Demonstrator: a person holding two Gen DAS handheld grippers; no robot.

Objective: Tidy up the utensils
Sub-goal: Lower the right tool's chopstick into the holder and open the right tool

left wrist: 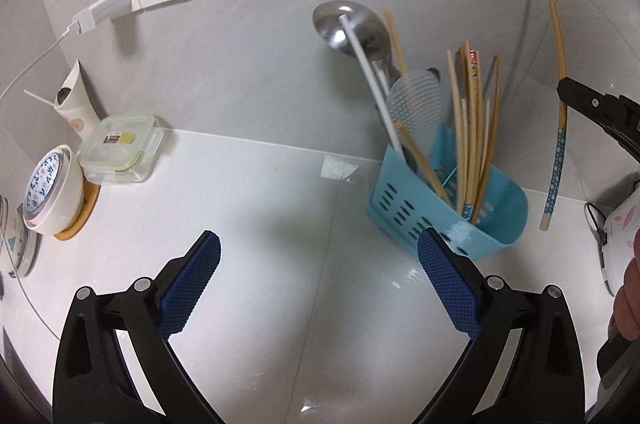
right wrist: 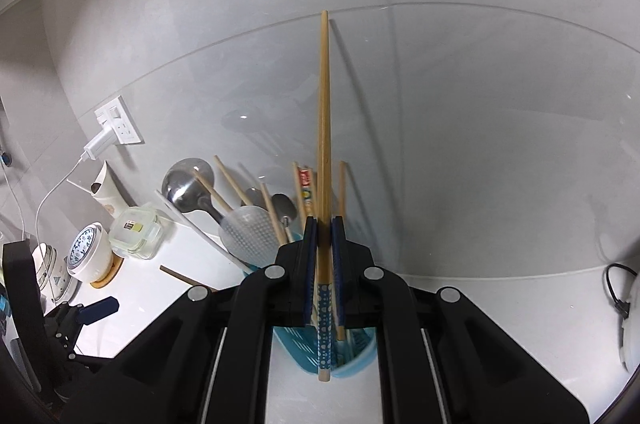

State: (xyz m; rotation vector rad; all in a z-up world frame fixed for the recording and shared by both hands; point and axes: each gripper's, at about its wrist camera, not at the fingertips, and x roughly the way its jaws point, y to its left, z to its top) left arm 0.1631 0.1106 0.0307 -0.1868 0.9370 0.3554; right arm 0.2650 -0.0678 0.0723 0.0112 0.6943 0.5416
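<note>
While the left wrist view is looking down at the white counter (left wrist: 256,183), the left gripper (left wrist: 320,284) is hanging wide open with nothing between its blue pads, and the blue utensil caddy (left wrist: 448,212) is sitting just past its right finger at about 2 o'clock, stuffed with bamboo chopsticks, a steel ladle (left wrist: 348,27) and a clear rice paddle (left wrist: 416,103). Out at 3 o'clock the right gripper (left wrist: 570,93) is poking into frame, carrying one long chopstick (left wrist: 556,63) well clear of the caddy, dotted blue end pointing down. Over at 9 o'clock a lidded container (left wrist: 120,151) and a cup are just sitting by the wall. Switching to the right wrist view, the right gripper (right wrist: 324,236) is clamping nearly all the way shut on that chopstick (right wrist: 323,127), pinching it just above the blue dotted handle (right wrist: 324,328), with the caddy (right wrist: 360,352) showing right underneath at 6 o'clock. Handling-wise I'm guessing it's light, stiff and a bit slick, so it's probably wanting to pivot in the pads; gripping close to the thick patterned end like this looks sensible, and it's needing to go in roughly upright so it isn't snagging on the other sticks.
</note>
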